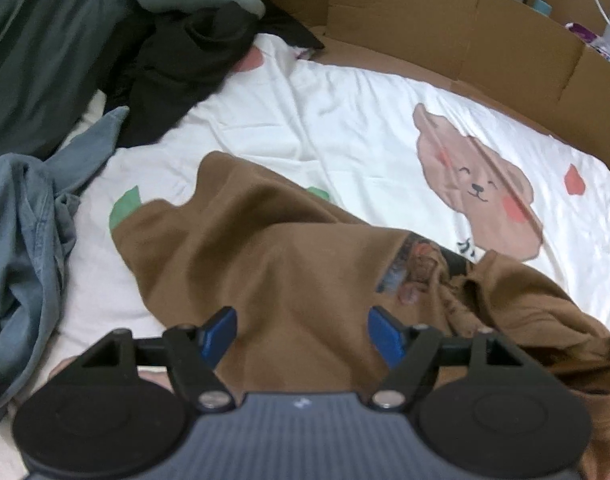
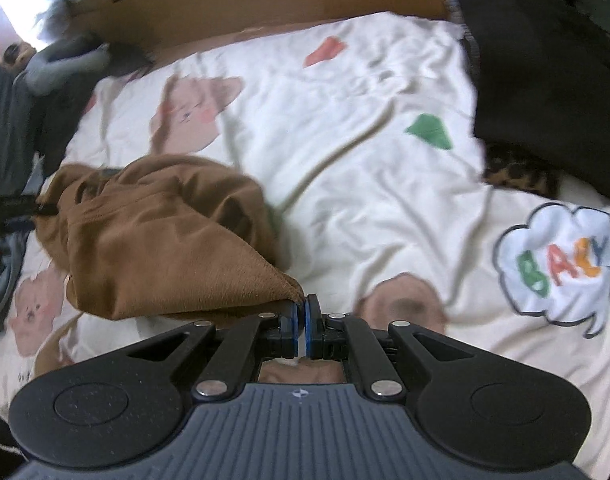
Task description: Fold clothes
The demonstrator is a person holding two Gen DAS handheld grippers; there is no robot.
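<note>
A brown garment (image 1: pixel 265 248) with a dark printed patch lies crumpled on the white bear-print sheet (image 1: pixel 345 120). My left gripper (image 1: pixel 303 336) hovers just above it, blue pads spread wide apart with only the flat cloth below them. In the right wrist view the same brown garment (image 2: pixel 165 240) is bunched at the left, and my right gripper (image 2: pixel 303 312) is shut on one pointed corner of it, pulling the fabric taut toward the lower middle.
A heap of blue, grey-green and black clothes (image 1: pixel 65 100) fills the left side. A cardboard wall (image 1: pixel 465 32) borders the sheet at the back. A black garment (image 2: pixel 545 92) over a leopard-print piece (image 2: pixel 521 176) lies at the right.
</note>
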